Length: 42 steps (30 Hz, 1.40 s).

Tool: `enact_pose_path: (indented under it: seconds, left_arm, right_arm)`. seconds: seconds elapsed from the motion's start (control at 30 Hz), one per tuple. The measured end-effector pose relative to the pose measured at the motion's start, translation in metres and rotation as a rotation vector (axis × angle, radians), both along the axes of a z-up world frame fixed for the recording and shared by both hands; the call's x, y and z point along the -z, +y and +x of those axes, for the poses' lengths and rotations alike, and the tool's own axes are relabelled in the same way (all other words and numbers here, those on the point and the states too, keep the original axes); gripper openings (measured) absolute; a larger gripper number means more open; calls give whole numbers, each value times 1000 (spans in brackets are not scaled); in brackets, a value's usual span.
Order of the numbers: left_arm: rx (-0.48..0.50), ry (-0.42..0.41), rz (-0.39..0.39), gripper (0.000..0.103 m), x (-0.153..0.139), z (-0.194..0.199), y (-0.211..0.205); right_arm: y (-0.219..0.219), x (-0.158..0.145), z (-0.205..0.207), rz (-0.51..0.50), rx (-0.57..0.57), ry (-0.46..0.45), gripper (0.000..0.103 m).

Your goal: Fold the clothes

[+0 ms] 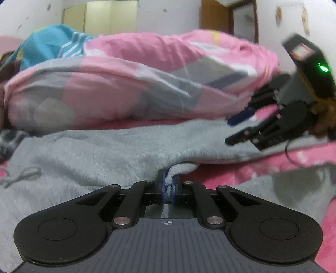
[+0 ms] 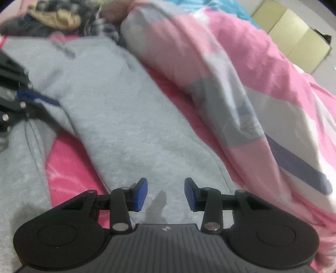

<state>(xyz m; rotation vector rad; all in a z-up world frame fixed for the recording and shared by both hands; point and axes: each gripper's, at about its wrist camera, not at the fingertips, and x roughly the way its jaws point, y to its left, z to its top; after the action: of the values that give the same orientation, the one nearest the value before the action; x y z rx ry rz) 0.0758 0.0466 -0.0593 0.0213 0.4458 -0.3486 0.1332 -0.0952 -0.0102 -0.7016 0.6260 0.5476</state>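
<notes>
The sweatpants (image 1: 117, 147) lie flat on the bed (image 1: 235, 174), directly ahead of the left claw (image 1: 167, 190) and under the right claw (image 2: 166, 194). Beyond them, past both claws, a bunched quilt (image 1: 134, 84) runs along the bed. A heap of clothes (image 2: 52, 19) sits far ahead-left of the right claw.

- My left gripper (image 1: 167, 187): jaws pinched together on a fold of the grey garment (image 1: 105, 151), pointing shallowly downward.
- My right gripper (image 2: 166, 194): jaws apart, blue pads (image 2: 141, 194) clear of the cloth, tilted steeply down.
</notes>
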Motion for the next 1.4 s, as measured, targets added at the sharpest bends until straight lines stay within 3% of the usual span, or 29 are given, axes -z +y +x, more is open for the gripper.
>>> enact_pose_path:
  seconds: [0.07,0.13,0.23,0.27,0.33,0.37,0.5,0.7,0.77,0.9,0.97,1.13,1.23,1.37,1.4]
  left_arm:
    - [4,26,-77,4,0,5,9]
    - [10,50,-167,4,0,10,18]
    - [18,84,-315,4,0,18,36]
    - [20,95,-357,4,0,20,41]
    - [22,119,-401,4,3,24,47]
    - [26,124,-402,4,4,24,47]
    - [69,121,-300,4,6,23,36]
    - [64,100,-138,7,6,19,18]
    - [59,75,-100,8,4,17,14]
    - [50,27,-79,21,-3,14,10]
    - [44,0,-73,22,-7,11,9]
    - [83,-54,-71,26,-15,5,-2]
    - [127,-63,-47,35,-17,6,-18]
    - [165,-32,62,57,-11,14,-49]
    - [160,-28,109,57,-7,14,-55]
  right_arm:
    - [-1,-6,-14,67,-100,-1,41]
    - [8,-3,-29,38,-202,-25,42]
    - [25,20,-39,-132,-286,-87,41]
    - [26,27,-37,-170,-285,-99,34]
    - [22,33,-28,-199,-251,-122,7]
    - [15,26,-21,-158,-202,-125,5]
    - [-15,2,2,-37,-63,-108,5]
    - [-25,37,9,-144,-25,-67,5]
    - [-39,29,20,-25,32,0,5]
    - [-84,4,46,322,166,158,11]
    - [-104,-2,53,405,233,190,12]
    - [-124,-1,39,428,259,177,12]
    - [-128,0,34,423,273,165,12]
    - [-133,0,28,434,294,156,12]
    - [-135,-1,25,442,296,154,12]
